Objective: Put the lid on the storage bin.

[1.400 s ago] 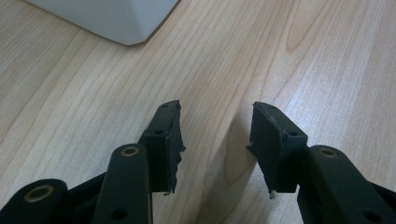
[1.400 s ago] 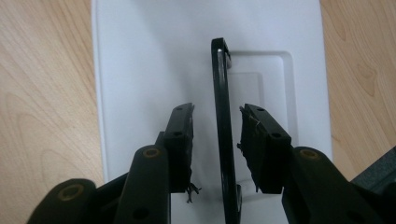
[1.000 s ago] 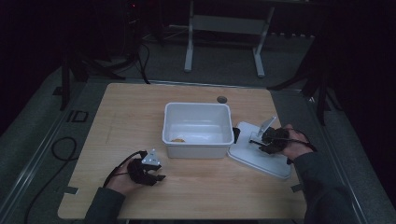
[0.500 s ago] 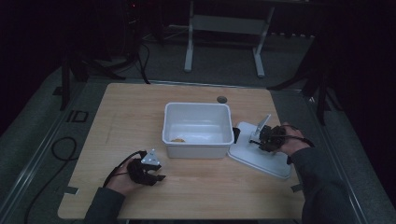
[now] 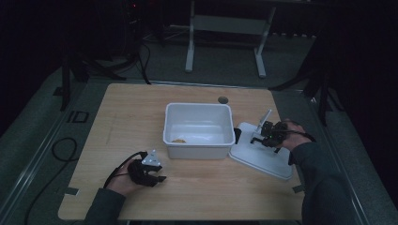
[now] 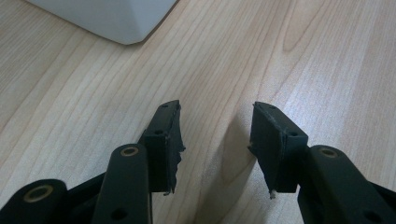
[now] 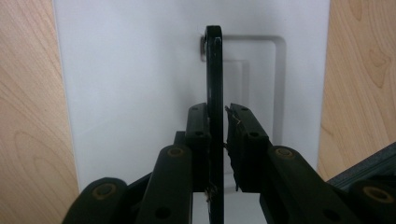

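Note:
A white bin [image 5: 199, 106] stands mid-table with a small yellowish thing [image 5: 178, 139] on its floor. To its right lies a flat white lid [image 5: 263, 161] on the wood. My right gripper [image 5: 259, 138] hovers over the lid. Its jaws have just been closing around the lid's thin black upright handle [image 7: 214, 70]. The handle stands between the pads of the right gripper [image 7: 218, 116]; one pad touches it and a sliver of gap shows at the other. My left gripper [image 5: 159, 177] rests low in front of the bin, open and empty [image 6: 215, 126] over bare wood.
A corner of the bin [image 6: 116, 18] lies just ahead of the left jaws. A round hole [image 5: 222, 100] sits in the tabletop behind the bin. The table edge [image 5: 300, 190] runs close by the right forearm. Cables trail from both grippers.
The right hand has edged slightly over the lid. The left hand and the bin have kept still.

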Action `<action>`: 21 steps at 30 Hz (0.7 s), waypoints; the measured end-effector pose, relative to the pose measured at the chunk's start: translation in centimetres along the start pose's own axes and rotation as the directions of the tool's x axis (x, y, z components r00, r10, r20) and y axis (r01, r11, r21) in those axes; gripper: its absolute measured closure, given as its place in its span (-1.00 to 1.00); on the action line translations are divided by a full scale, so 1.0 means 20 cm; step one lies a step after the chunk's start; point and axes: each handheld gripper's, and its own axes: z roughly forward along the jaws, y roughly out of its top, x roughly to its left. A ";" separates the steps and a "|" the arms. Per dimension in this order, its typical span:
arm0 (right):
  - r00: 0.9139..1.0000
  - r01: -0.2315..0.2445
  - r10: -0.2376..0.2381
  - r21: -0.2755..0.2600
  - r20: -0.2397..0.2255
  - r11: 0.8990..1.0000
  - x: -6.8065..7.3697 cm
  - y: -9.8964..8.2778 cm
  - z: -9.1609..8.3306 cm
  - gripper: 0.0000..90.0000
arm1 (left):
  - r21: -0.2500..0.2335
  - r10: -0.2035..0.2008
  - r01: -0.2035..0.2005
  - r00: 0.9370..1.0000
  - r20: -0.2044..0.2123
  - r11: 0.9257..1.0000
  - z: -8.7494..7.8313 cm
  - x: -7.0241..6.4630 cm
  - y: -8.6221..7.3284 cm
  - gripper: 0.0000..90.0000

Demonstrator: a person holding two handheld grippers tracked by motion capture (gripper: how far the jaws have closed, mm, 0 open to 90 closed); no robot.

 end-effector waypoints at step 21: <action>0.999 0.014 -0.012 0.054 -0.037 0.998 -0.01 0.02 0.04 0.86 | 0.003 0.006 -0.006 1.000 0.001 1.000 0.00 0.00 0.00 0.18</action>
